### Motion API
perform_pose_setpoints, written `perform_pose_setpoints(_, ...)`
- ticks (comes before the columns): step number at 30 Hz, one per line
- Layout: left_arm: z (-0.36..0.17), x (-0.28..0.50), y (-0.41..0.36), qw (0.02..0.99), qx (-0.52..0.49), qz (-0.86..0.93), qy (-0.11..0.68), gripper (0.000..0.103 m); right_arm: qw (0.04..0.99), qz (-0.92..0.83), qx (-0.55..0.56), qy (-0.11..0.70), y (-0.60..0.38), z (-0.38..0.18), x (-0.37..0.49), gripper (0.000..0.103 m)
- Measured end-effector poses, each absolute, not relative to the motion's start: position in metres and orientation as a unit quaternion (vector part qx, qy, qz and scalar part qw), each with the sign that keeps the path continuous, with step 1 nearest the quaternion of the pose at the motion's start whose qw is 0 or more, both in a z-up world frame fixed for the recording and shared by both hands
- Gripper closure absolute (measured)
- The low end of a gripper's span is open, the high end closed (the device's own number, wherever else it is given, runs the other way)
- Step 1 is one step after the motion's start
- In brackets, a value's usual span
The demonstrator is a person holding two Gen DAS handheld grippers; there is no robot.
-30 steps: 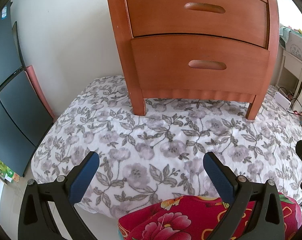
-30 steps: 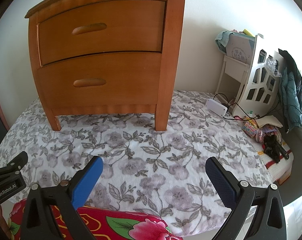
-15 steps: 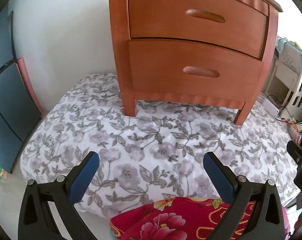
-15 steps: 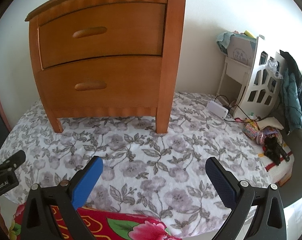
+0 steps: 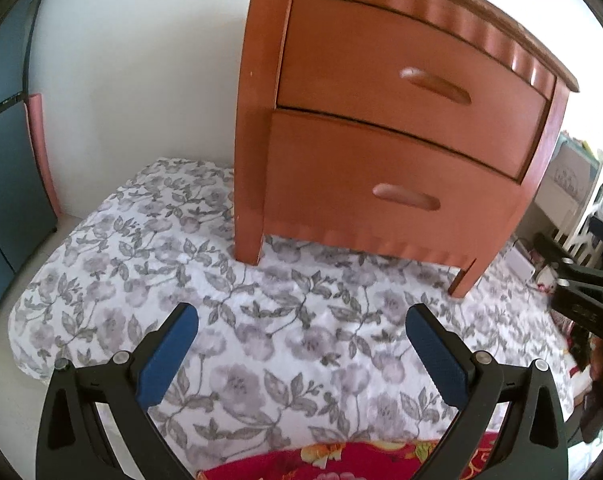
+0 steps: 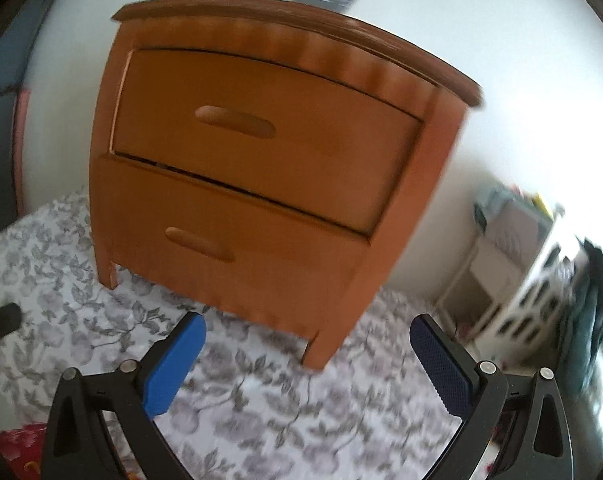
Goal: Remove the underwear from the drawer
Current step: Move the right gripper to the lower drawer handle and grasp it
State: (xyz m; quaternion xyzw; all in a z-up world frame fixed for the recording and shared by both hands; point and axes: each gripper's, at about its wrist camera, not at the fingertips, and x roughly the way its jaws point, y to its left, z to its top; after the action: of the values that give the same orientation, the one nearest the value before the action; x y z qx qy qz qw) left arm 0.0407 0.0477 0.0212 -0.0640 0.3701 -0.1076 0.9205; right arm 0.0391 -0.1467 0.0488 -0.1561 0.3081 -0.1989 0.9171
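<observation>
White bedspread with grey floral print [image 5: 285, 344] spread across lower half of frame. Red flowered fabric [image 5: 341, 460] seen at bottom edge. Dark blue panel [image 5: 5, 168] at left edge. White openwork shelf unit [image 6: 541, 292], blurred, at right. Plain white wall [image 5: 141, 60] behind.

The left wrist camera is looking forward between its own blue pads [image 5: 169, 356] from low over the floral bedspread [image 5: 285, 344], facing the nightstand [image 5: 381, 152] from its front-left corner, fairly near, so the left side panel is showing. The right wrist camera is looking along its pads [image 6: 173, 364] from nearer the nightstand's [image 6: 261, 168] front-right leg, tilted and blurred, also taking in the white shelf unit [image 6: 533, 304] at the right. Both views are sharing the two drawer fronts, the bedspread [image 6: 261, 408] before them and the white wall behind.
</observation>
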Motion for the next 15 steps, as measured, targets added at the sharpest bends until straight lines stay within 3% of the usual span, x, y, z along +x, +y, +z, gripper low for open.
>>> perform_pose_setpoints(15, -0.006, 0.053, 0.042, 0.902, -0.021, -0.063, 0.428, 0.000, 0.883, -0.144, -0.299, 0.332, -0.121, 0.009, 0.147, 0.000)
